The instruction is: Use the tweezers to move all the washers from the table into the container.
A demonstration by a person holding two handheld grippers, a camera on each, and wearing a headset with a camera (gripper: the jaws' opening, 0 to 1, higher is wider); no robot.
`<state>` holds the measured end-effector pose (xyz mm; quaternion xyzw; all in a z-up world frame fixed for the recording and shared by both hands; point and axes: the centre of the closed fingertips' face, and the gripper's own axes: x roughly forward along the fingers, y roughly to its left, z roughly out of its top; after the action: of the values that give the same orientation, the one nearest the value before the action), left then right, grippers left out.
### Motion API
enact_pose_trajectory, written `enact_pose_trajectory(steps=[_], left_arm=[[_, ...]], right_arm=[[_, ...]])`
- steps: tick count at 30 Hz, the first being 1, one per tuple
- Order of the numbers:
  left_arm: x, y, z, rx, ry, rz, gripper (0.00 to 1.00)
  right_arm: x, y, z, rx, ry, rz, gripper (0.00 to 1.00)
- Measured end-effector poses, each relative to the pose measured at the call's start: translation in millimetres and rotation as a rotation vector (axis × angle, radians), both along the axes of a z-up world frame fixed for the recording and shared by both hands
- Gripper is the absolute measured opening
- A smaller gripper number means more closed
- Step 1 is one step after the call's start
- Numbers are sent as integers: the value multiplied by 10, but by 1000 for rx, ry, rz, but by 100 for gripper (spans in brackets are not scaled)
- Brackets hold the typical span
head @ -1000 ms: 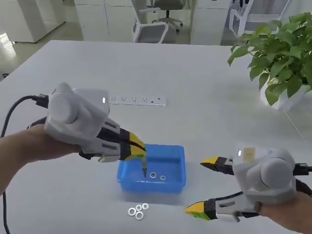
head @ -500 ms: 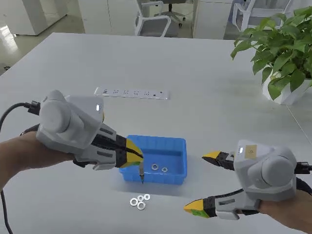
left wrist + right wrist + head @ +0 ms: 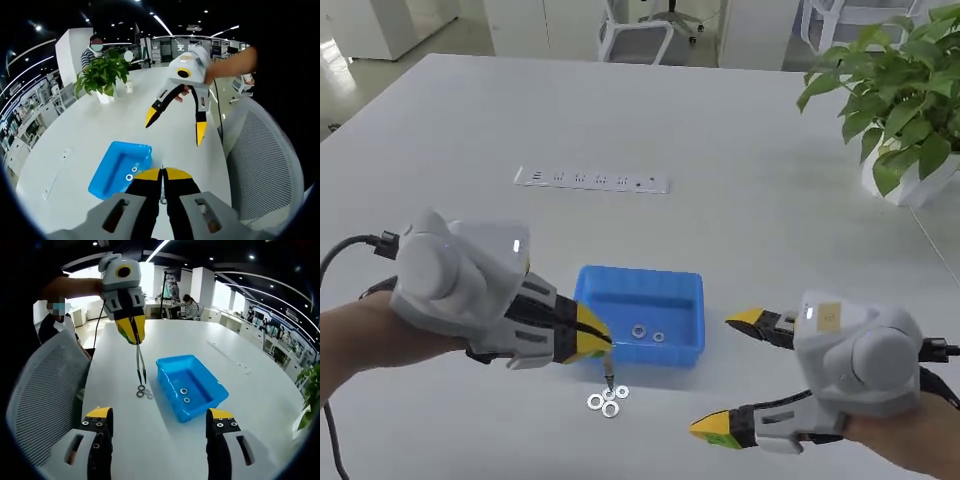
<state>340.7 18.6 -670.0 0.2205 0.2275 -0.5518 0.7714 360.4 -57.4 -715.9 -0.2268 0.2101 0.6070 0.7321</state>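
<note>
Head view: two washers (image 3: 648,333) lie in the blue container (image 3: 640,277). The loose washers (image 3: 608,401) cluster on the counter (image 3: 770,200) just beside it, with the tweezers (image 3: 608,368) tips at them.

Left gripper view: the left gripper (image 3: 162,173) has its jaws clenched on the tweezers.

Right gripper view: the right gripper (image 3: 160,415) has its jaws released and empty.

The task looks under half done.

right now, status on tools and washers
Left tool shut on tweezers, tips at the loose washers by the container. Right tool open, idle. Two washers in, rest to go. Nothing in the way.
</note>
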Motion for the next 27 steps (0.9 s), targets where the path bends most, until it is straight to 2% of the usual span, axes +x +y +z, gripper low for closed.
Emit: enact_pose_trajectory(steps=[17, 24, 27], left_arm=[[-123, -35, -203, 2, 38, -11, 5], [-134, -44, -265, 0, 40, -19, 5], [-113, -54, -254, -6, 28, -20, 5]], right_arm=[[-98, 43, -76, -14, 23, 22, 75], [-122, 29, -97, -19, 28, 21, 75], [-122, 24, -102, -18, 29, 19, 75]])
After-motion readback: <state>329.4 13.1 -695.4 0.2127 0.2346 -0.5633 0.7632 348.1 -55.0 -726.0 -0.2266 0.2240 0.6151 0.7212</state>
